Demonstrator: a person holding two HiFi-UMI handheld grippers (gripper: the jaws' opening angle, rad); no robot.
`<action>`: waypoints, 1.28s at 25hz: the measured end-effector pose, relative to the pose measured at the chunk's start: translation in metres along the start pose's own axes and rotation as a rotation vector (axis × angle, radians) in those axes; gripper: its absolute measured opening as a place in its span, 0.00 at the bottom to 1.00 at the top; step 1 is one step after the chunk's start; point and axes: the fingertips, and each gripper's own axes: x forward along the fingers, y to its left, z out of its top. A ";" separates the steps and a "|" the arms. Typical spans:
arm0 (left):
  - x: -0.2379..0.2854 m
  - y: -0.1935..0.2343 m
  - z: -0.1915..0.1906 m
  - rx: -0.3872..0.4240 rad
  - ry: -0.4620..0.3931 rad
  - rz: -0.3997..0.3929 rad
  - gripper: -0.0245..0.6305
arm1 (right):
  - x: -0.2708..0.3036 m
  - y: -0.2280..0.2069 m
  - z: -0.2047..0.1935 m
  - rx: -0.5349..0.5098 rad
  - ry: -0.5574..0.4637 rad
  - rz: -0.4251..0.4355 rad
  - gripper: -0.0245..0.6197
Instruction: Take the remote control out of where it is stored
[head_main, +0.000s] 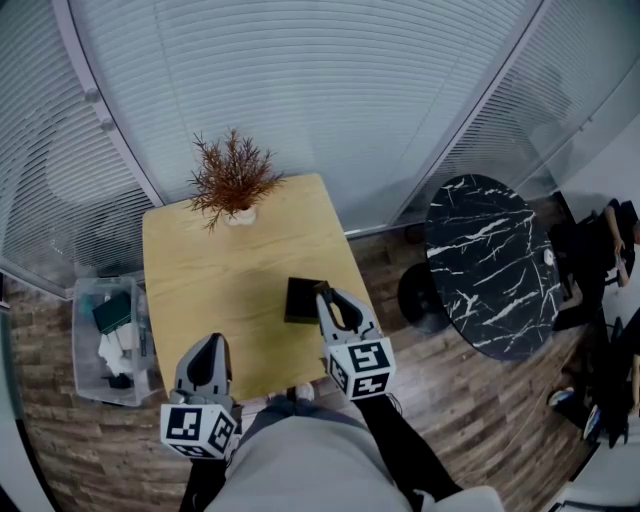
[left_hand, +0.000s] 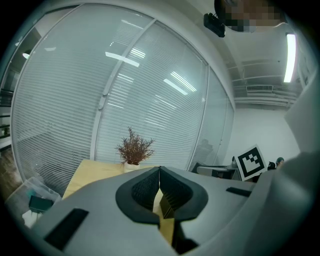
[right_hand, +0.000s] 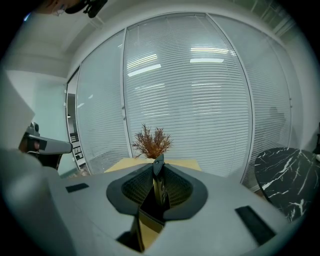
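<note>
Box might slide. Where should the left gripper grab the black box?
Probably its left wall, from the left: the black box lies flat on the wooden table with that side bare, while the right gripper is shut on a thin dark slab at its right edge. Left gripper is shut; open first.

The head view looks steeply down on the wooden table (head_main: 205, 265) from above its near edge. Both gripper views sit low near that edge, facing across it; all three share its dried plant (head_main: 232, 182).
</note>
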 end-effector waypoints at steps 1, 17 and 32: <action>0.000 0.000 0.000 0.001 0.000 -0.001 0.05 | -0.001 0.000 0.000 0.000 -0.002 -0.001 0.15; -0.006 0.000 0.001 0.013 -0.001 -0.002 0.05 | -0.011 0.002 0.011 0.003 -0.035 0.000 0.15; -0.012 -0.007 0.000 0.017 -0.010 -0.001 0.05 | -0.027 -0.002 0.018 0.010 -0.072 -0.013 0.15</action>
